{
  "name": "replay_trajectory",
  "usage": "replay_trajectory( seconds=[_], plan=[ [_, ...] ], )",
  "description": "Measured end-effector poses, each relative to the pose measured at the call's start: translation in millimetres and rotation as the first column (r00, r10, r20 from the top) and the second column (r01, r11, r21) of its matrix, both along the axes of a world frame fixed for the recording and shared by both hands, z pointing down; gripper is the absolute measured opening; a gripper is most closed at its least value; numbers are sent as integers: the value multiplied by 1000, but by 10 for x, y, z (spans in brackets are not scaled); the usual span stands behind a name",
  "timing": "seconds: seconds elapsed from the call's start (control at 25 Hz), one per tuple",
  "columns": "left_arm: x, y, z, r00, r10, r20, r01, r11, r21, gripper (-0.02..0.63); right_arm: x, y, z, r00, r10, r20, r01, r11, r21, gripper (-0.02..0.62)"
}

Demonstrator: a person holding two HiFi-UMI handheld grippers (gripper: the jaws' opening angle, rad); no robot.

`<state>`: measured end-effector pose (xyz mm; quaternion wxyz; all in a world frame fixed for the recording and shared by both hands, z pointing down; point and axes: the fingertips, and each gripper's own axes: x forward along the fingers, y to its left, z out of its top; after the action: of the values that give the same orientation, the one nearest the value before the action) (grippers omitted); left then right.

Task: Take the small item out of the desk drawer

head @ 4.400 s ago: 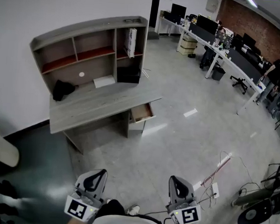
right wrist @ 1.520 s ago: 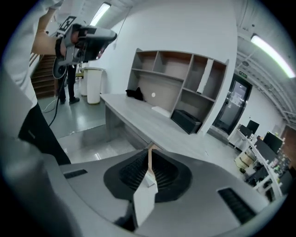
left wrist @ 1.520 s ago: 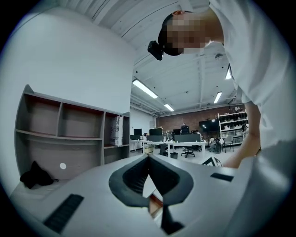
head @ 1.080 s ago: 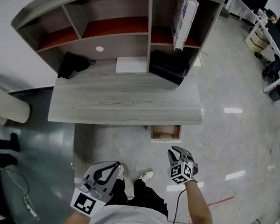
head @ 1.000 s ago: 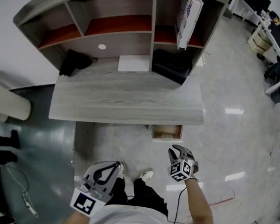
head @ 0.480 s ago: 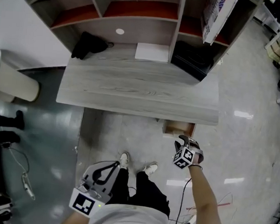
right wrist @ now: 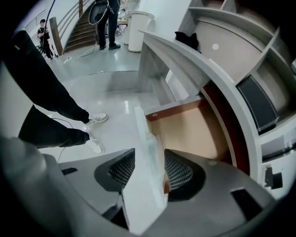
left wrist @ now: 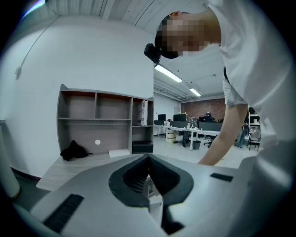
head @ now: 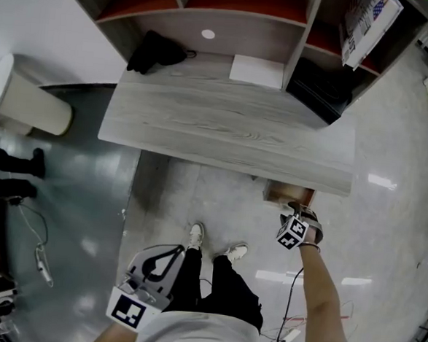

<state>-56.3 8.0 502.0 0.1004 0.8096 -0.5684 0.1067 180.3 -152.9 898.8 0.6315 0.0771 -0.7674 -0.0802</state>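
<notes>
The right claw (head: 297, 211) has its jaws spread wide, having just been opening. A pale panel (right wrist: 141, 152), apparently the front of the drawer (right wrist: 185, 134), stands between them unpinched. The left claw (head: 170, 253) is pressed together and empty.

Step in hand: reaching into the open drawer under the surface (head: 224, 134), right of centre.

The small item shows in no view; the visible drawer floor is bare.

Next move: descend, locate the item, close on it.

Count: one drawer, two claws.

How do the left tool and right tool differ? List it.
Jaws: the left tool is shut and empty; the right tool is open, its jaws having just opened, astride the drawer front without pressing it.
Pose: the left tool points roughly level toward the desk; the right tool points steeply down over the open drawer.
Shared: neither holds anything.
</notes>
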Motion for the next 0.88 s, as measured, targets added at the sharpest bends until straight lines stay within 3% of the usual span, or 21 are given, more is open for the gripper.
replay_trajectory(
  seconds=[0.4,0.56,0.88],
  plan=[
    [-72,84,53,999,-39,3,39,999,-11,15,-79,-32,83,997,-68,-40,67,997,-38,202],
    [-62,110,70,999,-43,0,43,999,-11,15,-84,16,93,996,-75,-40,72,996,-56,138],
    [-13,120,48,1000,-28,-6,28,1000,4,15,-8,24,26,998,-47,-29,46,998,-40,82]
  ],
)
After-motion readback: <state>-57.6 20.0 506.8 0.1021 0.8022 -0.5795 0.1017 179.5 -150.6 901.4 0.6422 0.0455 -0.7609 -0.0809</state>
